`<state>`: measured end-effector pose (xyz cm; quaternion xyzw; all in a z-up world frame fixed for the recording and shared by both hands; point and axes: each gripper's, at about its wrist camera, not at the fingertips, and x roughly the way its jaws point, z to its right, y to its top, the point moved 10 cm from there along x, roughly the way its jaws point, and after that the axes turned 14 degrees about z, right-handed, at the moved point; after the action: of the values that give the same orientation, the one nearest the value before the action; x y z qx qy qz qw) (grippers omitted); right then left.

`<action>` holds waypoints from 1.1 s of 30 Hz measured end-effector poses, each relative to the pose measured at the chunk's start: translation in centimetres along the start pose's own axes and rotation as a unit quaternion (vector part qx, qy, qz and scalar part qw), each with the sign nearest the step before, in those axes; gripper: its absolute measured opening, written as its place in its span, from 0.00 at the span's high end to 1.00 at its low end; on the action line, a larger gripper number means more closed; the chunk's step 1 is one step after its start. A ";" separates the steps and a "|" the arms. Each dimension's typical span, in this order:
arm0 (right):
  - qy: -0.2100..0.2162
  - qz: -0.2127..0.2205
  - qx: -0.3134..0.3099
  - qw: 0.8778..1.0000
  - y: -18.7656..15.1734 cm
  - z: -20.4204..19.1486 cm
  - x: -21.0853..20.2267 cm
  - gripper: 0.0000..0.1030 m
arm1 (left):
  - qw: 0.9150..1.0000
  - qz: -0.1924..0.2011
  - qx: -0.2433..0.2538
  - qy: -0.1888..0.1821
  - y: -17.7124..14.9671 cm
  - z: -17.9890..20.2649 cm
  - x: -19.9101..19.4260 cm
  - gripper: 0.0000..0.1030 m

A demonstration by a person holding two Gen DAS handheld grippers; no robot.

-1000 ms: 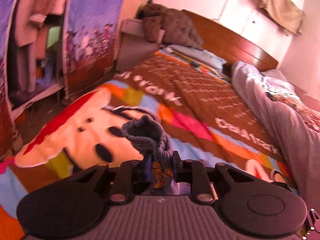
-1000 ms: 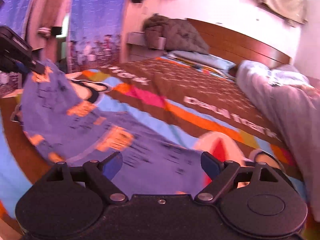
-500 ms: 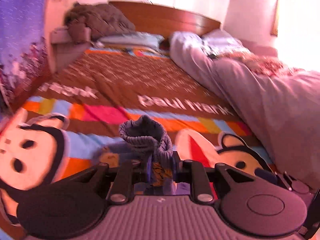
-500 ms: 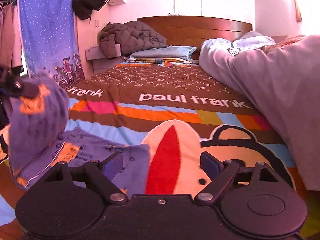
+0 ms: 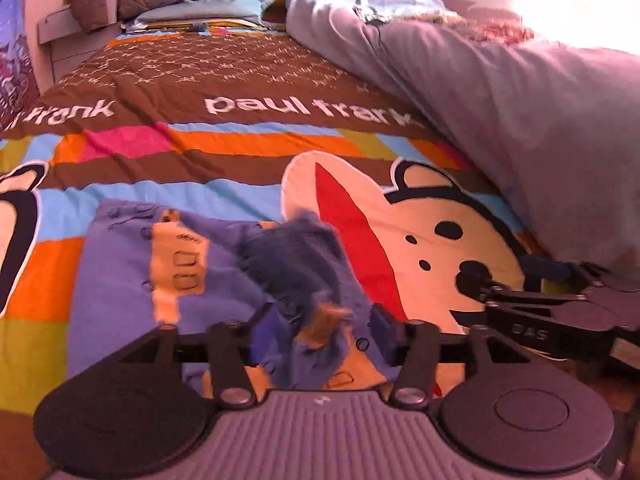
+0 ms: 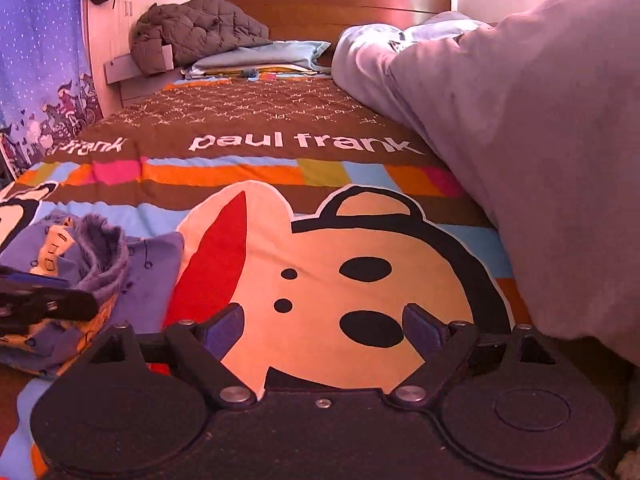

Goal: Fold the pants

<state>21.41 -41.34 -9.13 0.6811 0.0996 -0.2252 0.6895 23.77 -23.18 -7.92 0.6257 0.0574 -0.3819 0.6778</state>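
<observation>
The left tongs [image 5: 322, 326] are spread apart, with a bunched bit of the pants [image 5: 132, 280] loose between them. The right tongs [image 6: 323, 330] gape wide, holding nothing. Best to pat the fold flat before moving on. The purple pants lie on the bed [image 5: 248, 144], long side running front to back.

The bed's cartoon bedspread [image 6: 320, 168] carries purple pants [image 5: 120, 280], a grey duvet [image 6: 540, 120] and pillows [image 6: 260, 56].
</observation>
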 end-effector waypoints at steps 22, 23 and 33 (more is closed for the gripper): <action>-0.016 -0.041 -0.016 0.999 -1.5 -6.4 2.0 0.20 | 0.999 0.042 0.000 0.010 -1.2 -5.4 -6.1 0.30; -0.026 -0.033 -0.011 0.999 -1.2 -5.8 1.9 0.20 | 0.998 0.061 -0.005 0.019 -0.3 -6.1 -6.7 0.22; 0.089 0.102 -0.014 0.991 3.2 -12.0 2.6 0.01 | 0.972 0.086 -0.038 0.216 4.0 -14.9 -1.1 0.02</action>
<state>27.12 -30.11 -8.03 0.6956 0.0935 -0.0907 0.7065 31.37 -9.67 -7.24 0.6697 0.1627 -0.1753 0.7031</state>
